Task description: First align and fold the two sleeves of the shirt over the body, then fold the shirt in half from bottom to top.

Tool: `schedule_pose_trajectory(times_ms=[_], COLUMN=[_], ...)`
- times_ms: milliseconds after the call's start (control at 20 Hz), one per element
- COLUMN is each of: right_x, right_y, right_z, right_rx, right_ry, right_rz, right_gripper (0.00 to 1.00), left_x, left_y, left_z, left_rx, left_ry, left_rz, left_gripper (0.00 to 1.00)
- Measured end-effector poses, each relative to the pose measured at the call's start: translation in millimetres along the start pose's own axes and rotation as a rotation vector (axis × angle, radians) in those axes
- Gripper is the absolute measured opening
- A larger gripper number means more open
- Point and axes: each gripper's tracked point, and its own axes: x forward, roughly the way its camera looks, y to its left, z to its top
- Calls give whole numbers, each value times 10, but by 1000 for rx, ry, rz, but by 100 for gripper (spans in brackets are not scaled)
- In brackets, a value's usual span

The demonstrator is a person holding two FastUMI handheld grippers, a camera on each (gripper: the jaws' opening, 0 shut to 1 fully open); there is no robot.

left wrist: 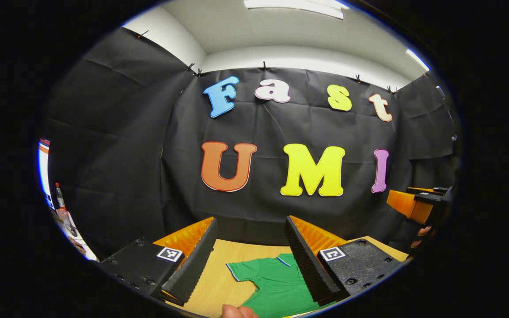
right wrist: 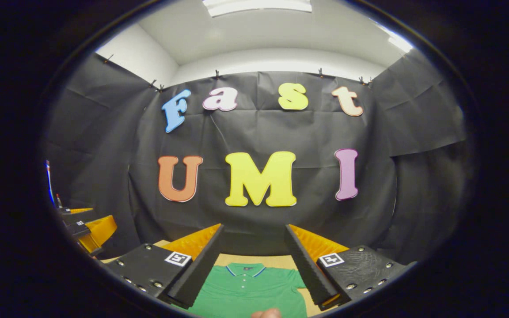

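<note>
Both grippers, left [left wrist: 251, 260] and right [right wrist: 253, 265], hover with fingers wide apart, empty, above the shirt [right wrist: 248, 291]; soft, limp cloth—pinch the sleeve [left wrist: 242, 270] hem at 9 o'clock.

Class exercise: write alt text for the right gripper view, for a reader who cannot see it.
A green short-sleeved polo shirt with a blue-edged collar lies flat on a light wooden table, seen between the spread fingers of the right hand-held gripper, which is open above it. A black cloth wall rises behind.

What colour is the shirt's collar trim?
Blue-and-white edging on the green shirt; the collar shows best in the right gripper view.
</note>
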Motion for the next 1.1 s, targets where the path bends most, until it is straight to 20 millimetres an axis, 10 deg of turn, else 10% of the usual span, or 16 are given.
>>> schedule_pose_trajectory(times_ms=[200, 400, 750, 1100], right_x=[320, 1072, 2345, 2768], right_y=[-317, -993, -1912, -2381], right_z=[-67, -449, -2612, -3943], right_rx=[-79, -98, 61, 106], right_ry=[9, 89, 572, 781], right_rz=[-26, -88, -122, -217], right_gripper=[89, 89, 90, 91], left_x=[127, 333, 617, 882], left_y=[-83, -199, -381, -622], left_z=[-44, -184, -486, -653], left_rx=[-2, -1, 25, 48], left_ry=[-3, 16, 83, 126], left_rz=[-5, -11, 5, -10], left_gripper=[97, 97, 97, 97])
